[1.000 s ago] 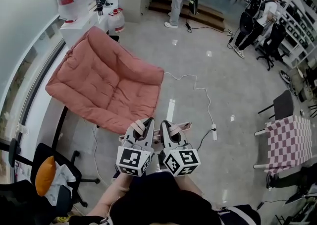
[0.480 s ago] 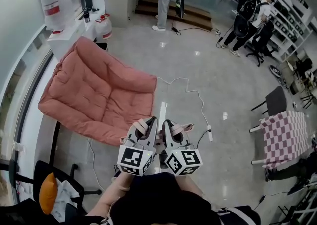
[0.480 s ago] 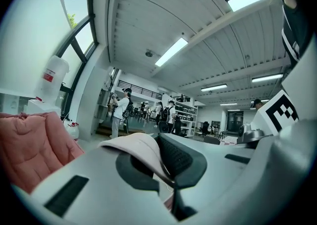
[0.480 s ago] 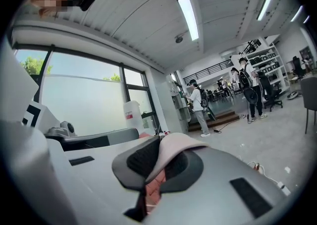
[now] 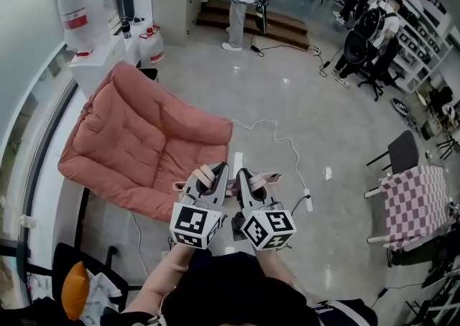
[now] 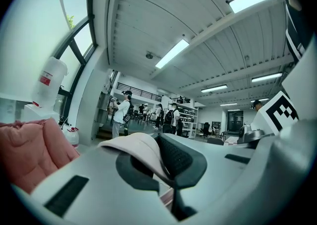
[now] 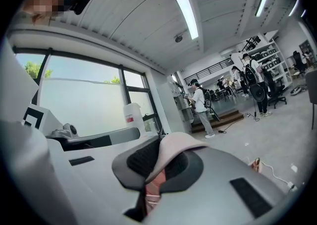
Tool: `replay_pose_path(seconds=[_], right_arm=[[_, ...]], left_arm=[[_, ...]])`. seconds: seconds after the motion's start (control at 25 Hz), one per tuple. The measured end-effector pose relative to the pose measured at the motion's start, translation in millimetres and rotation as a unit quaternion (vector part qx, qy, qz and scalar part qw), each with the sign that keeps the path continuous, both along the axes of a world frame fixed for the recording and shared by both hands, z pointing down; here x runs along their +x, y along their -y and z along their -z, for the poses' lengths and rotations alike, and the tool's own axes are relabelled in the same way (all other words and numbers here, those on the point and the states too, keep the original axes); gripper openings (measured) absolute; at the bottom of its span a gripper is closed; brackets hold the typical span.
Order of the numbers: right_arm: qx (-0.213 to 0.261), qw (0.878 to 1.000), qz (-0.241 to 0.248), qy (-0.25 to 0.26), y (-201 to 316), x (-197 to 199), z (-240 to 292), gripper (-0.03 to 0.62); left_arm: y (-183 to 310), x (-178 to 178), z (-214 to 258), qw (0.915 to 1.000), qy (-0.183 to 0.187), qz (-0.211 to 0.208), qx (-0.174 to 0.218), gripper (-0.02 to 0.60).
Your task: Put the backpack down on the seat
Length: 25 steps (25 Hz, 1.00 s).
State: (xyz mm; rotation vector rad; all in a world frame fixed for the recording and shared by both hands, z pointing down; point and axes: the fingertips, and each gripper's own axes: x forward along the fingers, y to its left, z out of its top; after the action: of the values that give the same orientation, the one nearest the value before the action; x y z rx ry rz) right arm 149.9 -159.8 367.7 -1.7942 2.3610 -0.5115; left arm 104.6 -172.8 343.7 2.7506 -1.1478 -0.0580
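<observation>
Gripping one pale pink shoulder strap (image 6: 136, 149) apiece, my left hand-held gripper (image 5: 205, 178) and right hand-held gripper (image 5: 249, 182) are clamped shut side by side at the lower centre of the head view. The backpack (image 5: 264, 178) hangs beneath them, mostly hidden. It looks soft and floppy, so the straps seem the sound hold. Beyond, at centre left, is the pink cushioned seat (image 5: 144, 138), with the bag not yet on it.

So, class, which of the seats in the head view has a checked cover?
The chair at the right edge, in purple-and-white checks; the big padded seat on the left is plain pink.
</observation>
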Motion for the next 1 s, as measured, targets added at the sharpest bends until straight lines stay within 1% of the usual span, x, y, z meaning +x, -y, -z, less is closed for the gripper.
replay_pose_path(seconds=[0.32,0.48,0.76,1.0], right_arm=[[0.000,1.000,0.030,0.002,51,-34,-5,0.032],[-0.004,0.999,0.045,0.009,71,-50,-10,0.032],[-0.017,0.997,0.080,0.003,95,-74,-26,0.032],[-0.026,0.992,0.118,0.023,112,-91,-30,0.032]], left_arm=[[48,-33,-4,0.9997,0.012,0.019,0.006,0.015],[65,-48,-9,0.9995,0.015,0.027,0.007,0.015],[85,-72,-23,0.9983,0.004,0.056,-0.013,0.015],[97,-90,-31,0.9958,-0.008,0.086,-0.030,0.015]])
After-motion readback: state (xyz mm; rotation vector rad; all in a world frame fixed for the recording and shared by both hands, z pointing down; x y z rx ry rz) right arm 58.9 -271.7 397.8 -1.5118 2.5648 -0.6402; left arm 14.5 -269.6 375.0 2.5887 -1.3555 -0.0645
